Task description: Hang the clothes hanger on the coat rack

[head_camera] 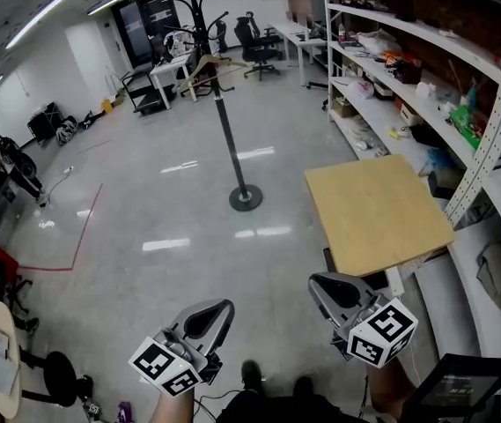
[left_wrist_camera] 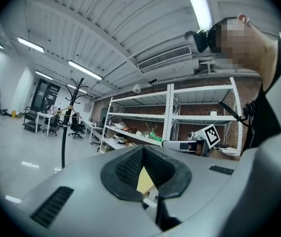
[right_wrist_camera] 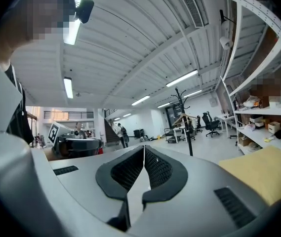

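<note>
A black coat rack [head_camera: 225,122] stands on a round base in the middle of the floor. A wooden clothes hanger [head_camera: 208,67] hangs from it below its hooks. The rack [left_wrist_camera: 63,142] is far off at the left of the left gripper view, and the rack [right_wrist_camera: 185,127] is small right of centre in the right gripper view. My left gripper [head_camera: 213,312] and right gripper [head_camera: 323,284] are low in the head view, well short of the rack. Both point level and are shut with nothing between their jaws.
A light wooden table [head_camera: 378,211] stands just ahead of my right gripper. Metal shelving [head_camera: 426,51] with clutter runs along the right wall. Office chairs [head_camera: 255,39], a cart [head_camera: 146,92] and desks are at the back. Red floor tape [head_camera: 81,236] and a person [head_camera: 8,161] are at the left.
</note>
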The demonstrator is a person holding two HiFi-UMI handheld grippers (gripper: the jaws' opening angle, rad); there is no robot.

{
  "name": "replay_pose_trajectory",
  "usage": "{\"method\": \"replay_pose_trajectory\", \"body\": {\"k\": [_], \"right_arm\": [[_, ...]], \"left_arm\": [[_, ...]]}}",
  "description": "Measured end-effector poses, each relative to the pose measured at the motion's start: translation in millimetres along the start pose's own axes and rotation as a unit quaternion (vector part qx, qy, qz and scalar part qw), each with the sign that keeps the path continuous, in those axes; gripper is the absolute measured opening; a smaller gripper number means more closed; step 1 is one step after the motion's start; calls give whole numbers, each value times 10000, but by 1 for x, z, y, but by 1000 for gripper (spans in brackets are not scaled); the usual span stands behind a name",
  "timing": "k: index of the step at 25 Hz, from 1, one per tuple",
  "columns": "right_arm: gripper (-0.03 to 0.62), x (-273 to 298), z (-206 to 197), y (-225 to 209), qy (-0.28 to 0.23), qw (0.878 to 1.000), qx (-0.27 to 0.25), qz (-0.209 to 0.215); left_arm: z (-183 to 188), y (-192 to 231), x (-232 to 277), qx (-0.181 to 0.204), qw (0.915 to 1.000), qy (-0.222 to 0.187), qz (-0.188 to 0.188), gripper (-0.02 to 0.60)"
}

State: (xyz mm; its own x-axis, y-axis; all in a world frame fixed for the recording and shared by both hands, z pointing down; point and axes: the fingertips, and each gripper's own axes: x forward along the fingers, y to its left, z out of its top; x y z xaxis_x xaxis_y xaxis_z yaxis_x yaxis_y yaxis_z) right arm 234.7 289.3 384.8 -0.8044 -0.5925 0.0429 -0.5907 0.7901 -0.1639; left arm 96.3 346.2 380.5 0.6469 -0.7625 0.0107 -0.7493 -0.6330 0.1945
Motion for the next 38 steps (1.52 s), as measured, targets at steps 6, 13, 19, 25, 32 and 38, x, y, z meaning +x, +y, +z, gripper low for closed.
{"method": "replay_pose_trajectory", "body": {"k": [6, 13, 19, 25, 32, 38], "right_arm": [[8, -7, 3, 11, -44, 9997, 84, 204], [8, -15, 3, 18, -143, 9997, 38, 198], [8, -5, 8, 32, -153, 9999, -38, -49], [6, 4, 12, 53, -37, 9990, -362, -263], [6, 13, 16, 61, -26, 9988, -265, -415], [6, 17, 18, 65, -27, 9985, -332, -428]], "left_arm": [[3, -19, -15, 19, 9996, 139, 230, 0], [6, -26, -22, 109, 9996, 13, 241, -1], [6, -7, -53, 130, 9985, -126, 514, 0], [10, 10, -83, 34, 9974, -299, 661, 0], [14, 24, -103, 9, 9963, -421, 749, -2], [11, 29, -106, -67, 9959, -450, 787, 0]]}}
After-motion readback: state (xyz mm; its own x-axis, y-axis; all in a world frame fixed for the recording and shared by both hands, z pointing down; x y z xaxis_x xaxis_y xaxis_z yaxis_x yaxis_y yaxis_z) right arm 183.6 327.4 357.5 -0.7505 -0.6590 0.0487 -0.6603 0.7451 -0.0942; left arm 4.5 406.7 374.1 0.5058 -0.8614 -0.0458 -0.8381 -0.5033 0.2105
